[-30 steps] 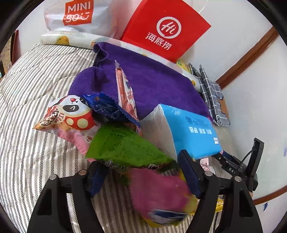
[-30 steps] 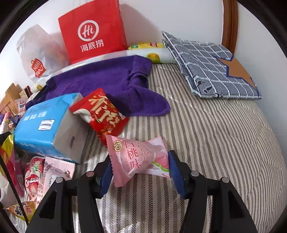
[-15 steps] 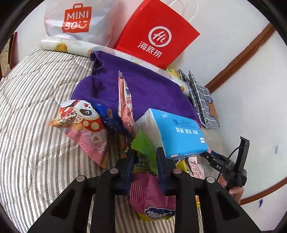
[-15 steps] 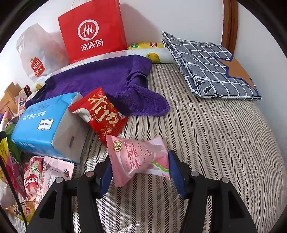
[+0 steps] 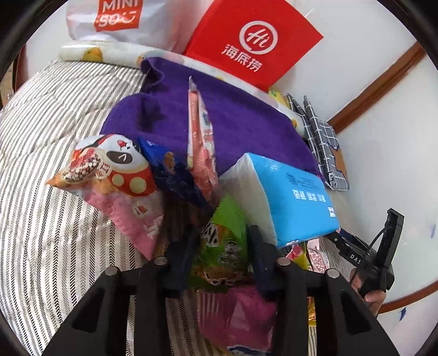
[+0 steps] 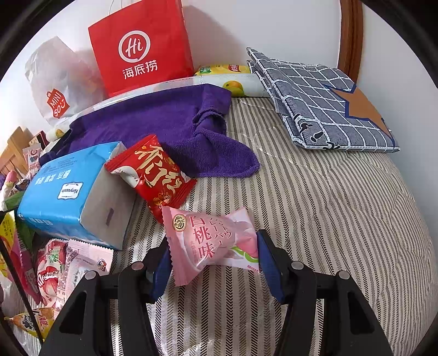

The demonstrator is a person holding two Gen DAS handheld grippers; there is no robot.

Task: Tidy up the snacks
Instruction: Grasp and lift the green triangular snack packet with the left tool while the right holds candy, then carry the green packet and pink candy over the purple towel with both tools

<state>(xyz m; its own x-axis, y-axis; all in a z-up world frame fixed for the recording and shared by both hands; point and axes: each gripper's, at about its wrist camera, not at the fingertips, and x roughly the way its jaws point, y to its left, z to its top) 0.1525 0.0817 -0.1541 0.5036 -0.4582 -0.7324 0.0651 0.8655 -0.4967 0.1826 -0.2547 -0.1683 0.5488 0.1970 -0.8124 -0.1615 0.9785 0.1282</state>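
My left gripper has a green snack packet standing upright between its blue pads; the jaws are opening, and the pads still touch the packet's sides. Below it lies a magenta packet. A panda-print packet, a dark blue packet and a long pink packet lie piled ahead on the striped bed. My right gripper is shut on a pink peach packet, with a red packet just beyond it.
A blue tissue pack lies between the two piles, in front of a purple towel. A red paper bag and a white Miniso bag lean on the wall. A folded checked cloth lies far right. More small packets sit lower left.
The left gripper went from wide open to tightly closed on the green packet, stood it upright, then widened a little. The right gripper and its pink packet have not moved.
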